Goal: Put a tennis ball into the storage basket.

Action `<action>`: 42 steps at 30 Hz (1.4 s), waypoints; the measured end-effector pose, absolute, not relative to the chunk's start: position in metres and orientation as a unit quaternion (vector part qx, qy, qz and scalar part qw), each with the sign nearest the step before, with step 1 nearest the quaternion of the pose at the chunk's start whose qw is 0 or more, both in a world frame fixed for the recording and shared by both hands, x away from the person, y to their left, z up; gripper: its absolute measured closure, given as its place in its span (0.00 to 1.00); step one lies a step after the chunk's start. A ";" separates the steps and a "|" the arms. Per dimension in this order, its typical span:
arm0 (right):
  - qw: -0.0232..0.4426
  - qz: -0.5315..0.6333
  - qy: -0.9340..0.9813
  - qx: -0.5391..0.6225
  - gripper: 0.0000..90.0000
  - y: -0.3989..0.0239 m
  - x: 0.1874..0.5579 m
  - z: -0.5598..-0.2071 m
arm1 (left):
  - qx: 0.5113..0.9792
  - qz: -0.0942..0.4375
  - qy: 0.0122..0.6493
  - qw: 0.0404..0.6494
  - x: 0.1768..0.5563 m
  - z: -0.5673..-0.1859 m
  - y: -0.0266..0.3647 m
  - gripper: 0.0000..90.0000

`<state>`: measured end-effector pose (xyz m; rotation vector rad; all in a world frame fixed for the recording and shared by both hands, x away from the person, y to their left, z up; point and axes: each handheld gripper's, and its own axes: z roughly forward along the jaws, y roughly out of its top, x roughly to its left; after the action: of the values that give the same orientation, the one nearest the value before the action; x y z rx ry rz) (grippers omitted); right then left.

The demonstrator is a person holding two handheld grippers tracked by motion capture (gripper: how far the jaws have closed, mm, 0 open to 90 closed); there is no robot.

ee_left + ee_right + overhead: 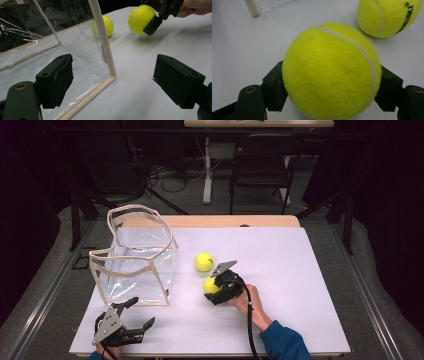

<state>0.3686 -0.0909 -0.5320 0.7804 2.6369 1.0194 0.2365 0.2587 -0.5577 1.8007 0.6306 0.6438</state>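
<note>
On white table (pixel 280 270), two tennis balls (pixel 204 261), one clear bag (pixel 135 257), two tongs (pixel 216 292)

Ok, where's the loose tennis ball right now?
High view: the loose tennis ball lies mid-table, right of the clear bag, just behind the ball in the right claw.

Right tool (pixel 214 289) clamped (left (pixel 134 312) agape).

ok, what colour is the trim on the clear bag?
Beige, a cloth-like edging along the clear bag's seams and rim. The left gripper view shows it best.
</note>
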 end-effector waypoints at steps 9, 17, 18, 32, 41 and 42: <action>0.109 0.353 0.890 0.266 0.28 -0.093 0.367 -0.527 | 0.757 0.270 0.263 0.534 0.236 -0.557 0.259 0.18; 0.114 0.361 0.887 0.265 0.28 -0.094 0.365 -0.523 | 0.757 0.271 0.263 0.534 0.236 -0.557 0.259 0.18; 0.115 0.364 0.886 0.265 0.28 -0.094 0.365 -0.522 | 0.757 0.271 0.263 0.534 0.236 -0.557 0.259 0.18; 0.118 0.379 0.880 0.262 0.28 -0.095 0.361 -0.514 | 0.757 0.268 0.264 0.535 0.237 -0.558 0.258 0.18; 0.120 0.388 0.876 0.259 0.28 -0.094 0.359 -0.509 | 0.756 0.269 0.264 0.534 0.237 -0.558 0.258 0.18; 0.120 0.388 0.876 0.259 0.28 -0.094 0.359 -0.509 | 0.757 0.269 0.264 0.534 0.236 -0.558 0.259 0.18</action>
<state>0.3589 -0.0943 -0.5093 0.7572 2.5610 1.1332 0.2364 0.2586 -0.5578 1.8029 0.6295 0.6419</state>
